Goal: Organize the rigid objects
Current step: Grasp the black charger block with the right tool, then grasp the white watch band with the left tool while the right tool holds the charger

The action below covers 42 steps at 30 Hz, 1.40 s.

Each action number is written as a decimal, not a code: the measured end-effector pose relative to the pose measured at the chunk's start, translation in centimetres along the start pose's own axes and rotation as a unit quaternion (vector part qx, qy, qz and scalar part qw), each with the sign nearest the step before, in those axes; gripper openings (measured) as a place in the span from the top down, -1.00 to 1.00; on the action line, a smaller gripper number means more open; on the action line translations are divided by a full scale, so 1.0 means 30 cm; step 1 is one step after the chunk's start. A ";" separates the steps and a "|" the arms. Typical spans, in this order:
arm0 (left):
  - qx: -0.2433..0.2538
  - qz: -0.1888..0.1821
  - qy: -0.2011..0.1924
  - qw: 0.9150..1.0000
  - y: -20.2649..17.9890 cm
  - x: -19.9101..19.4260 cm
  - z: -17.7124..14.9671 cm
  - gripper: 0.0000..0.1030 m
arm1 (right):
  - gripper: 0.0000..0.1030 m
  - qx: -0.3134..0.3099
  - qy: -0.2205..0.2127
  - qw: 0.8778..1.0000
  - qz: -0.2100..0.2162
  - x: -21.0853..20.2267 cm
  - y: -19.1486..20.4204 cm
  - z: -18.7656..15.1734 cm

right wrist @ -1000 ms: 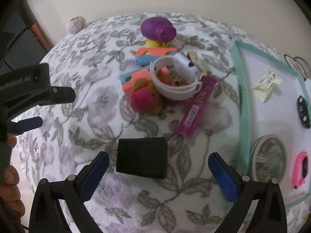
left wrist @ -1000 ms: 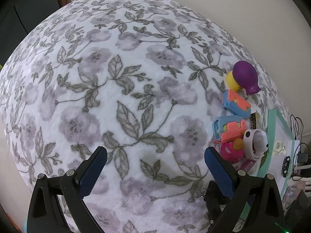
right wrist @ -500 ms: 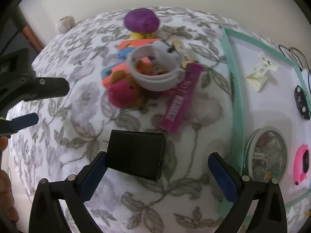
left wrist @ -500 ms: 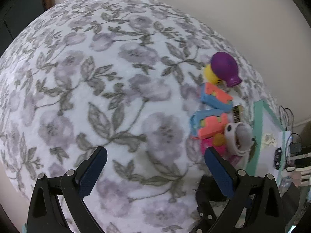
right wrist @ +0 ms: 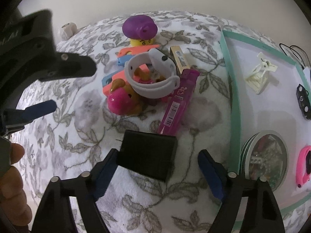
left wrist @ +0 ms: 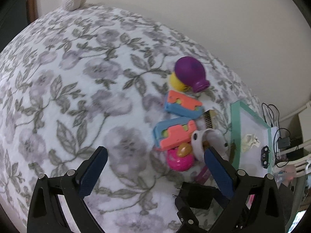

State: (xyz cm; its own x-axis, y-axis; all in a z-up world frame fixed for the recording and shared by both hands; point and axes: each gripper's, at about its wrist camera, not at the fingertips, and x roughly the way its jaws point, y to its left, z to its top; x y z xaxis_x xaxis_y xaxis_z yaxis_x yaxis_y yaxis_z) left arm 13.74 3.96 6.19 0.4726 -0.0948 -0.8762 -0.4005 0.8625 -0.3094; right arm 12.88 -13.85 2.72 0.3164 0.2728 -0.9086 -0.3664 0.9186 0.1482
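A black plug adapter (right wrist: pixel 147 155) lies on the floral cloth between the open jaws of my right gripper (right wrist: pixel 157 167); its left edge is next to the left finger. It also shows in the left wrist view (left wrist: pixel 196 196). Behind it lie a magenta lighter (right wrist: pixel 178 101), a white watch band (right wrist: pixel 153 75), a pink toy (right wrist: pixel 120 103), orange-and-blue blocks (left wrist: pixel 180 104) and a purple-capped yellow toy (right wrist: pixel 140 29). My left gripper (left wrist: pixel 155 167) is open and empty over bare cloth left of the pile.
A mint-edged white board (right wrist: pixel 231 101) lies to the right, bearing a cream hair clip (right wrist: pixel 260 73), a round tin (right wrist: pixel 264 155), a black clip (right wrist: pixel 303 101) and a pink band (right wrist: pixel 305 167). A yarn ball (left wrist: pixel 73 0) sits at the far edge. Cables (left wrist: pixel 272 120) hang beyond the board.
My right gripper has moved forward, so the black adapter now sits between its fingers. My left gripper has swung right, toward the toy pile.
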 end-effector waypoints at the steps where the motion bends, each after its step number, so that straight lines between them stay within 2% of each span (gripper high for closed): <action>1: 0.005 -0.002 -0.002 1.000 -0.008 0.001 0.001 -0.92 | -0.42 0.003 -0.003 1.000 0.002 -0.004 -0.004 0.003; 2: 0.014 -0.003 -0.006 1.000 -0.022 0.004 0.002 -0.92 | -0.32 0.005 -0.004 1.000 0.004 -0.008 -0.010 0.005; 3: 0.021 -0.002 -0.009 1.000 -0.033 0.005 0.003 -0.90 | -0.32 0.006 -0.006 1.000 0.004 -0.011 -0.012 0.010; 7: 0.054 0.002 -0.016 0.998 -0.079 0.021 -0.001 -0.58 | -0.32 -0.001 -0.011 1.000 0.002 -0.013 -0.017 0.018; 9: 0.065 0.000 -0.019 0.998 -0.097 0.034 -0.005 -0.53 | -0.32 0.000 -0.013 1.000 0.003 -0.013 -0.015 0.013; 12: 0.087 0.008 -0.024 0.996 -0.128 0.054 -0.007 -0.22 | -0.31 0.000 -0.015 1.000 0.006 -0.011 -0.016 0.014; 16: 0.092 0.013 -0.027 0.995 -0.138 0.069 -0.004 0.07 | -0.31 0.001 -0.015 1.000 0.008 -0.007 -0.019 0.011; 19: 0.093 0.003 -0.026 0.995 -0.142 0.082 -0.003 0.23 | -0.31 0.003 -0.016 1.000 0.008 -0.003 -0.022 0.008; 23: 0.106 0.001 -0.027 0.994 -0.157 0.097 -0.006 0.34 | -0.31 0.005 -0.017 1.000 0.011 -0.006 -0.023 0.007; 28: 0.122 -0.010 -0.035 0.992 -0.173 0.091 -0.013 0.81 | -0.31 0.012 -0.019 1.000 0.011 -0.006 -0.031 0.007; 31: 0.128 -0.007 -0.036 0.991 -0.179 0.086 -0.016 0.82 | -0.31 0.015 -0.018 1.000 0.013 -0.007 -0.032 0.007; 37: 0.105 -0.012 -0.038 0.994 -0.159 0.057 -0.005 0.83 | -0.31 0.032 -0.017 0.999 0.032 -0.017 -0.046 0.012; 42: 0.089 -0.027 -0.074 0.993 -0.155 -0.036 0.030 0.84 | -0.31 0.053 -0.032 0.997 0.049 -0.055 -0.066 0.027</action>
State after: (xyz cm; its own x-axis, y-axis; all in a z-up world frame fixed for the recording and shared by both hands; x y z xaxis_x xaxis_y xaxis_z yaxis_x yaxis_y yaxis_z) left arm 15.79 0.49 8.91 0.6049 -0.0806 -0.7922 -0.2333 0.9333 -0.2730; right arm 13.81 -15.88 4.24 0.3409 0.3771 -0.8612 -0.3041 0.9110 0.2785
